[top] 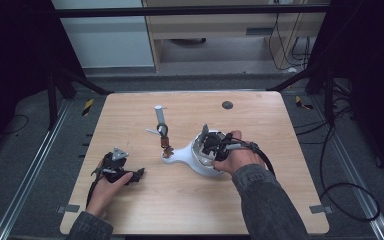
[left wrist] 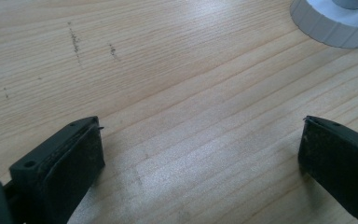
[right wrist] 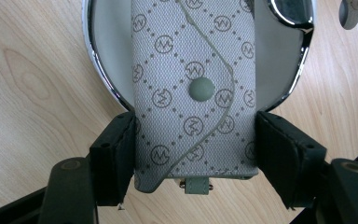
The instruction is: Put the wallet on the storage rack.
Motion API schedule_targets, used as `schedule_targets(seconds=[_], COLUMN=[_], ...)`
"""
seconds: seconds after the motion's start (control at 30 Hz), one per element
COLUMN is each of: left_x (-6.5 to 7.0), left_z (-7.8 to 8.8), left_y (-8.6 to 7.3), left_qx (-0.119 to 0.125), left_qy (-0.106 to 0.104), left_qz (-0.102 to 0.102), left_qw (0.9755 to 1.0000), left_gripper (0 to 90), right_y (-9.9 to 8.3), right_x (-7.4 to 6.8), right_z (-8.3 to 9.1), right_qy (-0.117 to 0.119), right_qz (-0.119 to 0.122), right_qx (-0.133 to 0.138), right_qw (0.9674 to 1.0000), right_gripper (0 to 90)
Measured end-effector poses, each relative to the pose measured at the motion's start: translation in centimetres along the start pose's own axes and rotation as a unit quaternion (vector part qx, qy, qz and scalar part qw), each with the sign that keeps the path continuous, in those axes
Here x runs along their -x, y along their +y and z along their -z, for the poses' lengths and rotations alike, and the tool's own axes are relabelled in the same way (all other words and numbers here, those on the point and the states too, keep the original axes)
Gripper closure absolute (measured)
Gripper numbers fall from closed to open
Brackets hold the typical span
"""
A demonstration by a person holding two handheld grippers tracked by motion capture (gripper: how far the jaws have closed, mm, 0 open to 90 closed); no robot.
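The right claw (right wrist: 196,140) grips a grey patterned key pouch (right wrist: 193,88) by its sides, over a white chrome-rimmed dish (right wrist: 103,70) on the wooden tabletop (top: 190,200). The left claw (left wrist: 200,154) rests wide open on the tabletop, holding nothing.

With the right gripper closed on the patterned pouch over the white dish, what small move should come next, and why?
Probably lower it slightly and open the jaws. The right gripper clamps both sides of the grey monogram-patterned fabric key pouch with a snap button, whose far end already lies over the white, chrome-rimmed round dish. The left gripper rests open over the bare wooden table, apart from the work.
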State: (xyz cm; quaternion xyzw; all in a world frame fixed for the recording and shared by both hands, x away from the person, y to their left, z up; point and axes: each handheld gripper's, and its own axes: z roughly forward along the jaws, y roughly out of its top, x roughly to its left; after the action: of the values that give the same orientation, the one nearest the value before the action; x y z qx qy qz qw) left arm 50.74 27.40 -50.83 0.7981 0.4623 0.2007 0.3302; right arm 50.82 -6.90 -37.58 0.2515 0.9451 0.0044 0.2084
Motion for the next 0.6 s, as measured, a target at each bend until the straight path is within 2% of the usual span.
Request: schedule_targets(seconds=[0.6], left_x=[-0.01], left_z=[0.00], left_y=[0.00], left_qx=[0.000], left_qy=[0.000], left_qz=[0.000], left_qw=[1.0000], left_gripper=[0.0], right_y=[1.05], right_x=[-0.15], right_z=[-0.67], right_qy=[0.003], right_qz=[0.005], right_qx=[-0.002], right_qw=[1.0000], right_gripper=[32.1])
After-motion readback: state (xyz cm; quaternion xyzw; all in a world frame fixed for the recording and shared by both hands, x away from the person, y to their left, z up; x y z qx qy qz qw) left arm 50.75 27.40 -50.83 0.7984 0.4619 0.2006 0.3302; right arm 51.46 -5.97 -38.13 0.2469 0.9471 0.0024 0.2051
